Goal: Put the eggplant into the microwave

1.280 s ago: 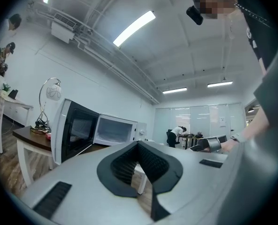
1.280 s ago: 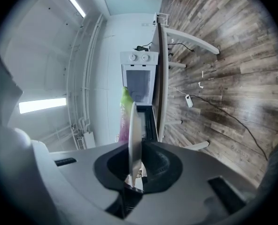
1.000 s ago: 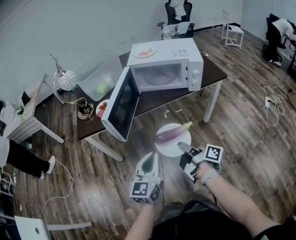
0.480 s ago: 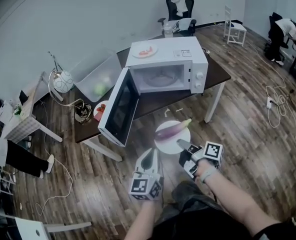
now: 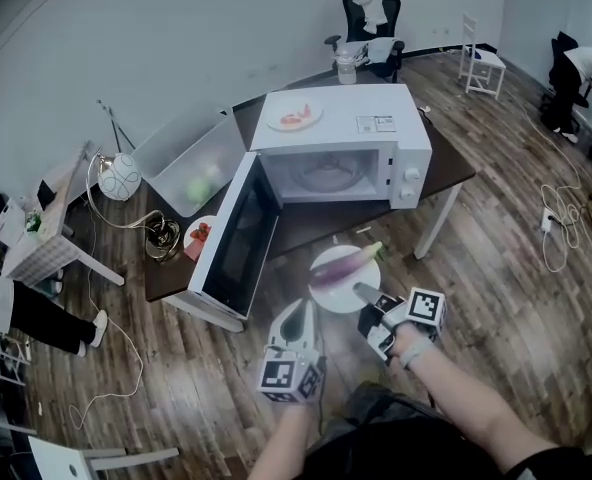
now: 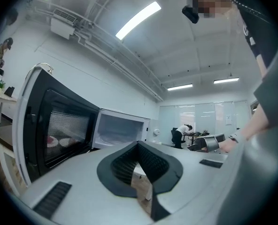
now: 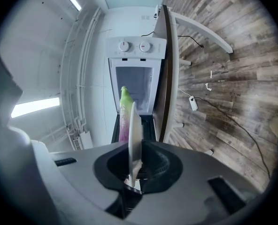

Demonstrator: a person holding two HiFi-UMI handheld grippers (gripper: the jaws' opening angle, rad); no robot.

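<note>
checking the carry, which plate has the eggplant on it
The white plate gripped by the right gripper, in front of the open microwave, carries the eggplant. The plate on the microwave's top and the one beside its door hold red food.

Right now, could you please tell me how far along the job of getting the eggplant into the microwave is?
Done: the microwave is ready, with its door swung open. In hand: the right gripper has its jaws shut on the rim of a white plate carrying the eggplant, held out in front of the cavity. The left gripper holds nothing. Left: setting the plate inside and letting go.
</note>
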